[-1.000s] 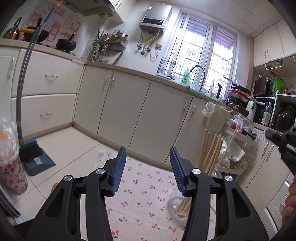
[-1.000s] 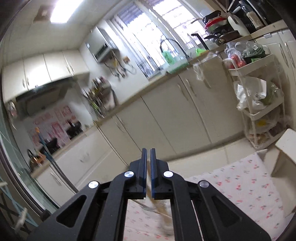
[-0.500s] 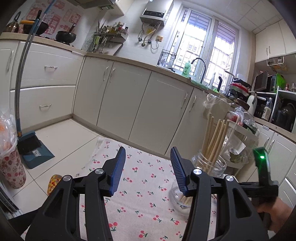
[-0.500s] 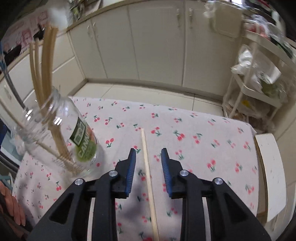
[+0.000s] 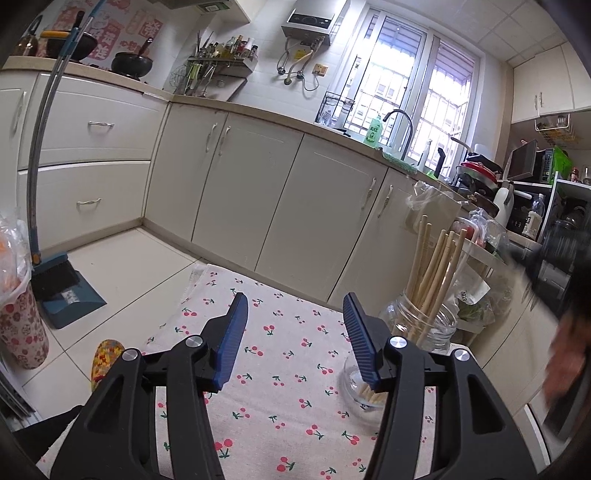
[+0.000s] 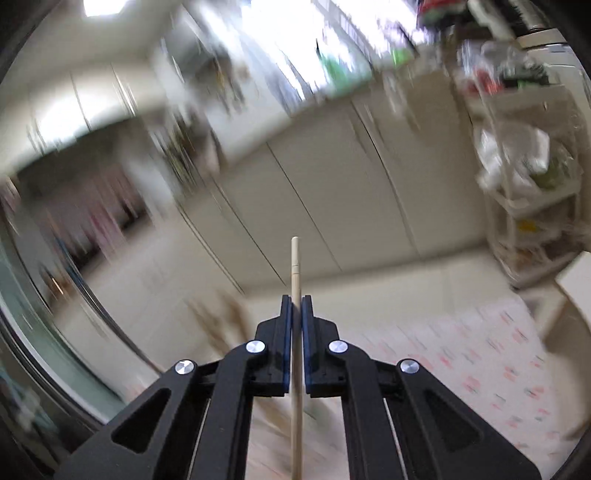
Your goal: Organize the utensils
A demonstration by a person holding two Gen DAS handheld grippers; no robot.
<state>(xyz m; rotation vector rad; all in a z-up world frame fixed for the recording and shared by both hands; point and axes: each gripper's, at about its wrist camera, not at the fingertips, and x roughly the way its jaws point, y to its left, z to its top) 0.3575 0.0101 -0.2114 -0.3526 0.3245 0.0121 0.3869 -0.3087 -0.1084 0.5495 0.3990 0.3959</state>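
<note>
Here the two views split the scene between them. Only the right wrist view shows the single chopstick (image 6: 295, 280): it stands clamped between the closed blue pads of the right tool (image 6: 296, 306), which has just closed on it, its pale tip poking out beyond the pads and its shaft running down between the black arms to the bottom edge. Everything behind it there is smeared by blur, so cabinet doors and a strip of patterned cloth are only roughly made out.

The left wrist view is sharp and gives what the other cannot. The left tool (image 5: 293, 312) hangs with its jaws well apart and nothing between them; they have just widened a little. Below it lies the cherry-print cloth (image 5: 280, 343) on the worktop. Just to the right of the right-hand pad stands a clear glass jar (image 5: 413, 339) with a bundle of chopsticks (image 5: 432, 269) leaning upright in it, their tips reaching above the rim. At the far right edge a blurred hand (image 5: 565, 362) and dark shape show, too smeared to read as more.

Readable writing is scarce. A green bottle (image 5: 373, 131) beside the sink tap carries the word AXE. Red-and-pink posters (image 5: 110, 33) with large Chinese characters hang above the stove, too distorted to read surely. A broom and dustpan (image 5: 62, 284) stand on the floor at the left.
</note>
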